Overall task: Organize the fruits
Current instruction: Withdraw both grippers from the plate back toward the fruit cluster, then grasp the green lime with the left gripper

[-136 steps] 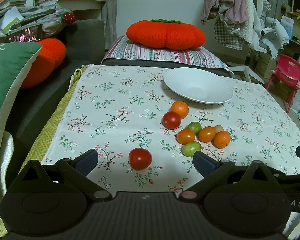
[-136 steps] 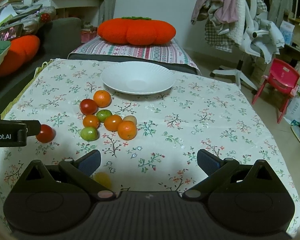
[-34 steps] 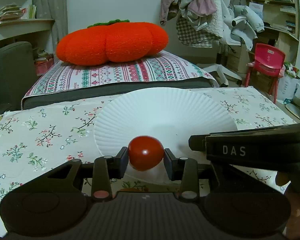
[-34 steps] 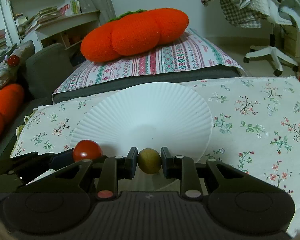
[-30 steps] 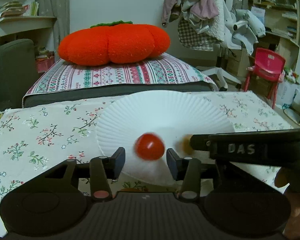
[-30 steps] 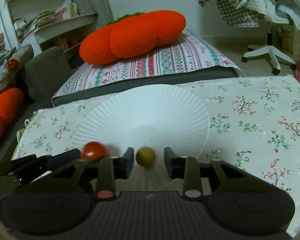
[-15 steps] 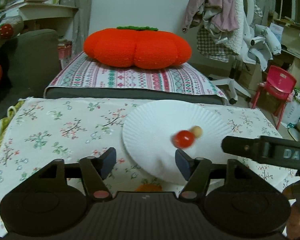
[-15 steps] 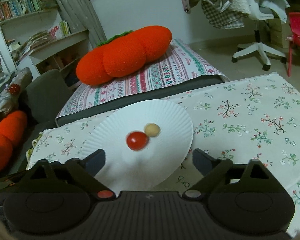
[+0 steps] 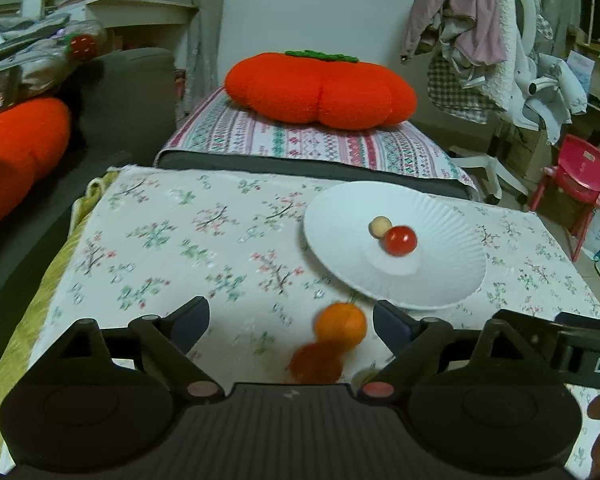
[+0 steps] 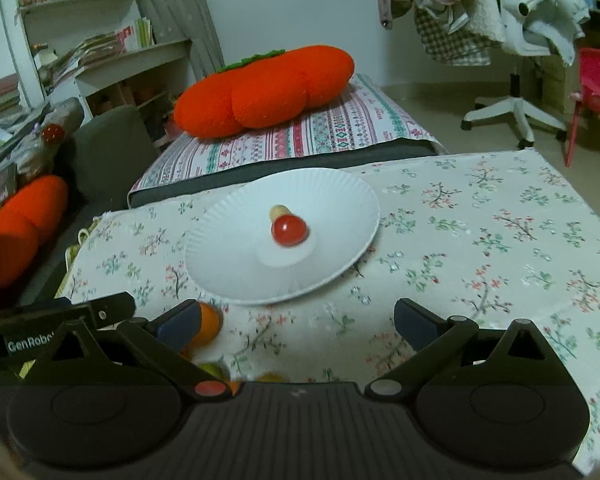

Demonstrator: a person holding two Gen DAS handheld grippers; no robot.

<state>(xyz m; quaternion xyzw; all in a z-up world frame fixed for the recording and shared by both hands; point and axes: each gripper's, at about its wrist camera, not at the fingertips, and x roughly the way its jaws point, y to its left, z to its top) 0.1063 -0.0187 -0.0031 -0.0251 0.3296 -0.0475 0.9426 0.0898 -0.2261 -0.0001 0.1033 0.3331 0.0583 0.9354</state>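
- My left gripper (image 9: 290, 314) has its jaws spread wide; they have just been opening, and they grip nothing, though an orange fruit (image 9: 341, 323) lies on the cloth between them.
- My right gripper (image 10: 296, 318) also stands wide apart after just opening, with only bare floral cloth between its jaws.
- On the white plate (image 10: 228, 264) I see a red tomato (image 10: 288, 231) touching a small pale fruit (image 10: 278, 211) just behind it, both near the middle.
- The surface (image 9: 172, 248) carries the plate toward its far side; the orange fruit sits just in front of the plate's near rim, with a second, blurred reddish fruit (image 9: 317, 362) touching it on the near side.
- From the right wrist, more fruit peeks out beside and under my left-hand finger, partly hidden; I cannot count it.
- Beyond the surface, a big orange pumpkin cushion (image 9: 320, 90) rests on a striped bed cover (image 9: 300, 144); a red child's chair (image 9: 580, 172) stands off to the right.
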